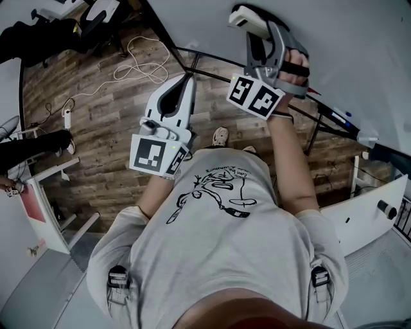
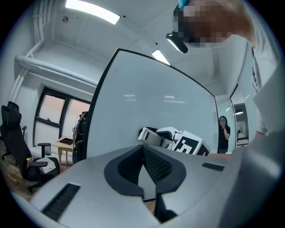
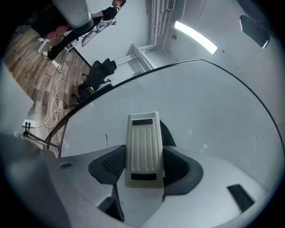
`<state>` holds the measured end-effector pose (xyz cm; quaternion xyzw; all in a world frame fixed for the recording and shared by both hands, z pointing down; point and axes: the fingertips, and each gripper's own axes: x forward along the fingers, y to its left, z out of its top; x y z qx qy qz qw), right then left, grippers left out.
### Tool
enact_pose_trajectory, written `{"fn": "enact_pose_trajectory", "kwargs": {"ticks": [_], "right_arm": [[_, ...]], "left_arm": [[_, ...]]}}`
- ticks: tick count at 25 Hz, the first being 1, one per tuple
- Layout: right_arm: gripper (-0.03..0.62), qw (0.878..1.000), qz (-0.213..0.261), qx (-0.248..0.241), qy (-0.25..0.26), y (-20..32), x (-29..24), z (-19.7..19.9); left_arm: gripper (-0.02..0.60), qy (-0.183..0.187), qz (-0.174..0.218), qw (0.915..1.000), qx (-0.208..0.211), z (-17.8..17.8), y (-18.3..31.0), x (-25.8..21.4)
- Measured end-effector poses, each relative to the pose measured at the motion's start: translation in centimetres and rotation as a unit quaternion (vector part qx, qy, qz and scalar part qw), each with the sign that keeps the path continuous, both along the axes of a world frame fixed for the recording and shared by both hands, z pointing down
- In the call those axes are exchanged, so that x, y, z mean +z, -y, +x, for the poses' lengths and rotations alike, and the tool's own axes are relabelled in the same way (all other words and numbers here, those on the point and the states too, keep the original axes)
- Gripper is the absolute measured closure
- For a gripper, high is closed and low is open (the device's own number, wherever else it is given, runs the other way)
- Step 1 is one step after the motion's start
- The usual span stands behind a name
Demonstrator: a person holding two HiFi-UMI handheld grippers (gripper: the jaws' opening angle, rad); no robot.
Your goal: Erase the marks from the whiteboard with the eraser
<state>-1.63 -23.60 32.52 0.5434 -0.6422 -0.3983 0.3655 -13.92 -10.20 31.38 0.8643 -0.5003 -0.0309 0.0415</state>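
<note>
1. Head view: a ledge (image 1: 324, 109) runs along the lower edge of the whiteboard (image 1: 359, 45), below the right tool (image 1: 257, 32). It carries a few pens (image 1: 339, 115), too small to count.
2. Right tool: the jaws are closed on the eraser (image 1: 247, 17), gripping its two long sides. The right arm is raised and stretched forward, with the right hand (image 1: 292, 67) wrapped round the handle.
3. Right gripper view: the eraser (image 3: 143, 142) stands lengthwise between the pads of the right tool (image 3: 143, 156). Its ribbed back faces the camera and its far face the whiteboard (image 3: 209, 102). Contact with the board cannot be made out. A short dark mark (image 3: 106, 138) sits on the board just left of the tool.
4. Left tool (image 1: 187, 80): it is held lower and nearer the body, left of the right tool, over the wooden floor (image 1: 109, 128). The hand holding it is hidden beneath the tool's body.
5. Left gripper view: the jaw tips of the left tool (image 2: 142, 149) meet, with nothing between them. The whiteboard (image 2: 147, 102) lies ahead. A person (image 2: 222, 129) stands far off to the tool's right, small.
</note>
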Motion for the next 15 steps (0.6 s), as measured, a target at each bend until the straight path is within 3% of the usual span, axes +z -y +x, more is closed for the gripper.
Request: {"fn": "enact_pose_trajectory", "kwargs": {"ticks": [7, 15], "right_arm": [[0.336, 0.999, -0.026, -0.019, -0.032, 0.6, 4.5, -2.6], [0.336, 0.998, -0.017, -0.024, -0.06, 0.8, 5.7, -2.7]], "left_arm": [[0.56, 0.001, -0.007, 0.9998, -0.018, -1.4, 0.3, 0.6], [0.56, 0.005, -0.016, 0.9996, -0.024, -0.9, 0.6, 0.9]]}}
